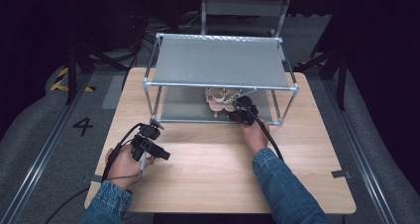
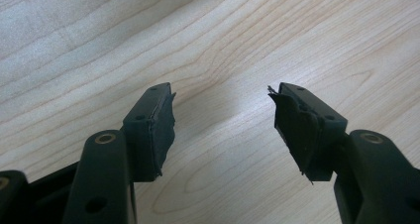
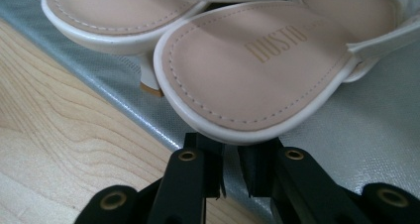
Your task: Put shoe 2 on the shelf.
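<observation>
Two sandals [image 3: 257, 60], one rack [image 1: 220, 63], two grippers [image 1: 148, 144].

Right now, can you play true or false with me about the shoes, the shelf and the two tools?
1. Two pale shoes sit on the bottom shelf of the rack. True.
2. The left tool squeezes a shoe. False: its jaws stand open over bare wooden table.
3. The right tool has its jaws nearly together under a shoe's heel end. True.
4. The rack's top shelf is full of shoes. False: it looks bare.
5. The shoes are black. False: cream-white with tan insoles.
</observation>
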